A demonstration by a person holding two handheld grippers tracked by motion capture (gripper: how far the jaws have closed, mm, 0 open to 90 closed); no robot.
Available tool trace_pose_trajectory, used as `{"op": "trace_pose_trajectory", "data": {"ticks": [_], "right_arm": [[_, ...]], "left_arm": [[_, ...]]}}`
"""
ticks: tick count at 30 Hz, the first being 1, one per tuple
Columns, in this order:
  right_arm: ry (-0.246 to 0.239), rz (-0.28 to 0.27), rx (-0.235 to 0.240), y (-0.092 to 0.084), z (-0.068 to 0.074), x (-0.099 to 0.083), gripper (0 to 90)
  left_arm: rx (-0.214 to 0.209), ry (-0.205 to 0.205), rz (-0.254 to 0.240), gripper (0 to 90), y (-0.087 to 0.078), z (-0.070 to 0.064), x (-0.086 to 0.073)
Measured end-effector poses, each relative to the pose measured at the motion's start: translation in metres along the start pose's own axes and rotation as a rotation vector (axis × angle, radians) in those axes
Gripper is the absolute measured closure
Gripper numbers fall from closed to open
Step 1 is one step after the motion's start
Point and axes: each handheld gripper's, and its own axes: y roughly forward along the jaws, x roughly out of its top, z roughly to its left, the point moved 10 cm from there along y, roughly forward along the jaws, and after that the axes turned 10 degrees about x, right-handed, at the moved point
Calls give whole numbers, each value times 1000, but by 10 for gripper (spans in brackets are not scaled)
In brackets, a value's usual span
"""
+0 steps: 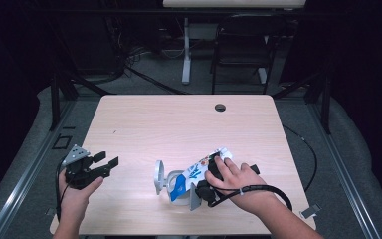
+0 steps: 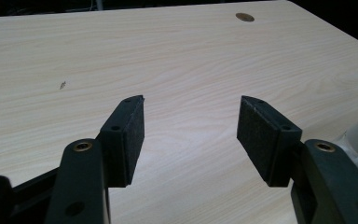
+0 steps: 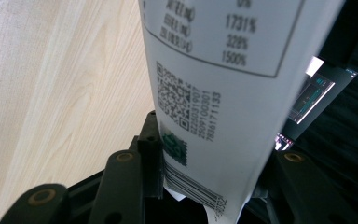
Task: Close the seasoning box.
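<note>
One carton (image 1: 202, 172) is all I'm working with, lying tilted on the tabletop (image 1: 179, 124) near its front edge, one end against a white stand (image 1: 166, 181). It's a printed white-and-blue pack with barcode and codes on its side. I judge it light, its card walls soft enough to dent and a bit slick, so I grip across the flat sides. My right tool (image 3: 205, 186) pinches its lower end. My left tool (image 2: 191, 140) hangs spread, holding nothing.
</note>
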Motion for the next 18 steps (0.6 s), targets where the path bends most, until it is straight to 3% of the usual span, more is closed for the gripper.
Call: {"op": "trace_pose_trajectory", "data": {"ticks": [18], "right_arm": [[-3, -5, -1, -1, -1, 0, 609]], "left_arm": [[2, -4, 0, 420, 0, 1, 0]]}}
